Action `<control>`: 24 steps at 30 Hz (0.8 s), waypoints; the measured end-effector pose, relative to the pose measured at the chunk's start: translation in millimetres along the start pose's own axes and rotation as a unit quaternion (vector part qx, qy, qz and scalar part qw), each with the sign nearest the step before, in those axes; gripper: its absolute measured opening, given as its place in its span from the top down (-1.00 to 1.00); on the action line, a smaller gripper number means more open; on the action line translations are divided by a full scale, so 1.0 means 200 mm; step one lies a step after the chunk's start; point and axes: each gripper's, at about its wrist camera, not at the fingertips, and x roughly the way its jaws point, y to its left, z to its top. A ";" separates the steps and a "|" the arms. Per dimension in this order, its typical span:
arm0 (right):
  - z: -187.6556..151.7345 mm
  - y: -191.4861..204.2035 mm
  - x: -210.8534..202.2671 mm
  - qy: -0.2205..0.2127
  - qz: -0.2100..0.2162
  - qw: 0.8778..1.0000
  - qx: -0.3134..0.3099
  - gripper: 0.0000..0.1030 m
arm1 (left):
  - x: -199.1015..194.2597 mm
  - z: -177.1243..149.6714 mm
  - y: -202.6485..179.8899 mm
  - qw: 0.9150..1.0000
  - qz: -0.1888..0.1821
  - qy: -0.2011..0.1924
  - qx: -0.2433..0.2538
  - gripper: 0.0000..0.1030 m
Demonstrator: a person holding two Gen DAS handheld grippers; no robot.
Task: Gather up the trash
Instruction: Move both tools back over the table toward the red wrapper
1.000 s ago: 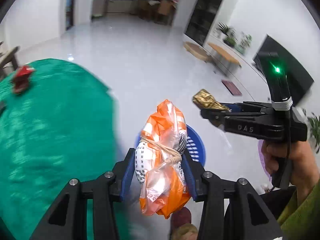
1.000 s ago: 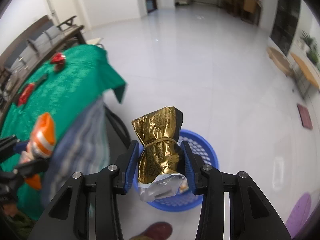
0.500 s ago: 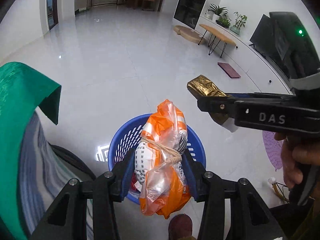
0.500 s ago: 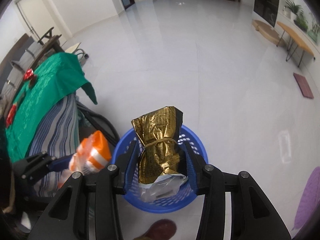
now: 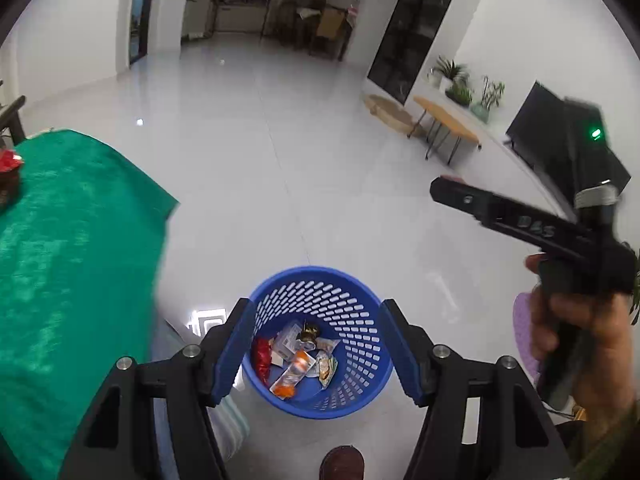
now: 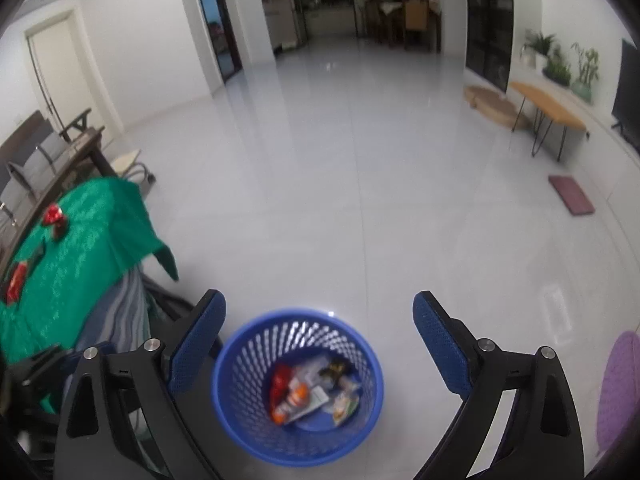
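A blue perforated basket (image 5: 360, 300) stands on the white floor below both grippers; it also shows in the right wrist view (image 6: 240, 364). Inside lie several wrappers, among them the orange bag (image 5: 290, 376) and the gold bag (image 5: 310, 332); the right wrist view shows the orange bag (image 6: 296, 396) and gold bag (image 6: 336, 368) too. My left gripper (image 5: 320, 350) is open and empty above the basket. My right gripper (image 6: 320, 344) is open and empty, above the basket's right side, and shows at the right of the left wrist view (image 5: 500, 208).
A table with a green cloth (image 5: 60, 260) stands left of the basket, with red wrappers (image 6: 54, 216) on it. A striped cloth (image 6: 120, 320) hangs under it. A purple mat (image 6: 620, 380) lies at right. A shoe tip (image 5: 342, 462) is near the basket.
Both grippers opened. The orange bag and the gold bag dropped into the blue basket. The right gripper lifted up and away to the right.
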 end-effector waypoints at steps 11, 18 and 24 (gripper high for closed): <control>0.03 0.61 -0.21 -0.075 0.067 0.992 -0.075 -0.92 | -0.64 -0.31 0.34 0.992 0.107 -0.042 -0.048 -0.44; -0.25 1.29 -0.13 0.002 0.193 0.966 -0.174 -0.92 | -0.88 -0.57 0.77 0.974 0.198 -0.034 -0.109 -0.44; -0.49 1.71 -0.06 0.048 0.237 0.931 -0.274 -0.92 | -1.03 -0.60 1.13 0.962 0.231 -0.049 -0.137 -0.44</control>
